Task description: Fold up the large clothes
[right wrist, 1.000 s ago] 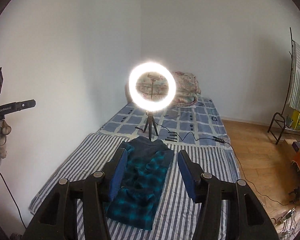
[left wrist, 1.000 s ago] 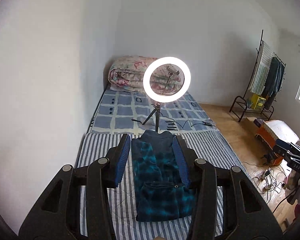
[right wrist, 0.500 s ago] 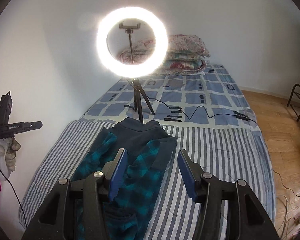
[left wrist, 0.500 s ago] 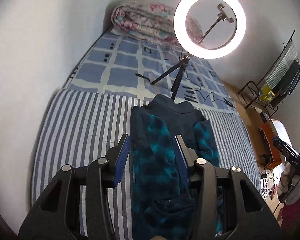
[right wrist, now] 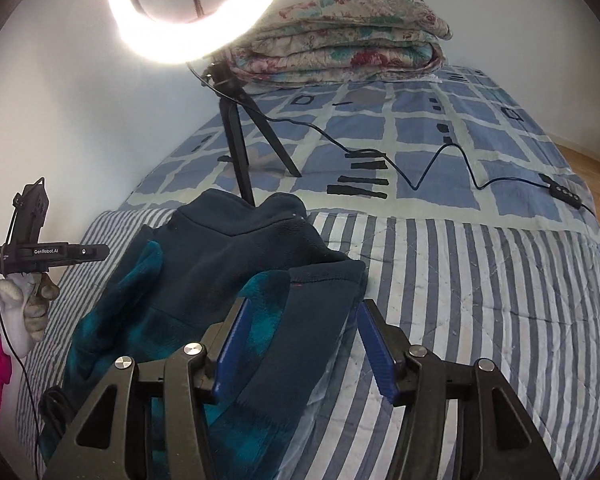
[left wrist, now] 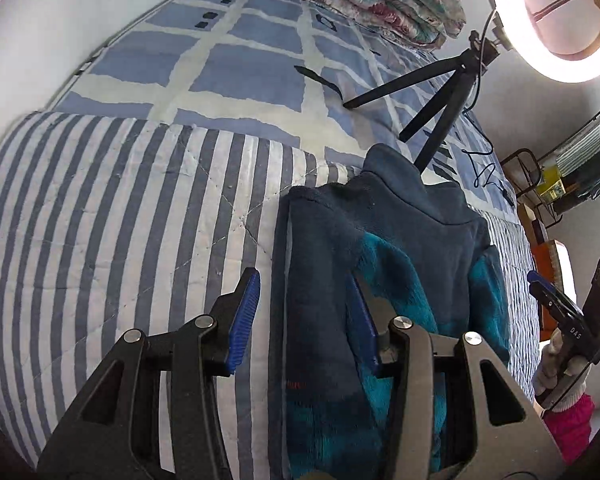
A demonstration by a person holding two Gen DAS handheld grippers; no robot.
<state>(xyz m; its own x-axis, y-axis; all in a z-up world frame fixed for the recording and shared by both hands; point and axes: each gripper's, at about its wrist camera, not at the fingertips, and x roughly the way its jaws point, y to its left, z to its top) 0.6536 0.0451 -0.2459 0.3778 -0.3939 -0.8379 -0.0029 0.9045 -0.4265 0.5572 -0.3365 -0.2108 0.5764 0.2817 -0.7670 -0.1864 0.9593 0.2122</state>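
Note:
A dark navy and teal plaid fleece jacket (left wrist: 380,280) lies partly folded on the striped bedspread (left wrist: 120,220), collar toward the tripod. It also shows in the right wrist view (right wrist: 228,272). My left gripper (left wrist: 304,312) is open, low over the jacket's left shoulder edge, jaws astride the edge. My right gripper (right wrist: 300,332) is open, low over the jacket's right shoulder, jaws astride the navy edge. The right gripper also shows at the right edge of the left wrist view (left wrist: 564,312). The left gripper shows at the left of the right wrist view (right wrist: 40,252).
A ring light (right wrist: 196,8) on a black tripod (right wrist: 240,148) stands on the bed just beyond the collar, its cable (right wrist: 420,176) trailing right. A folded floral quilt (right wrist: 340,40) lies at the bed's head. A wall runs along the left; a clothes rack (left wrist: 580,168) stands on the floor to the right.
Both grippers have dropped and moved forward toward the jacket's shoulders, from high above the bed to just over the fabric. Both stay open. The jacket has not moved.

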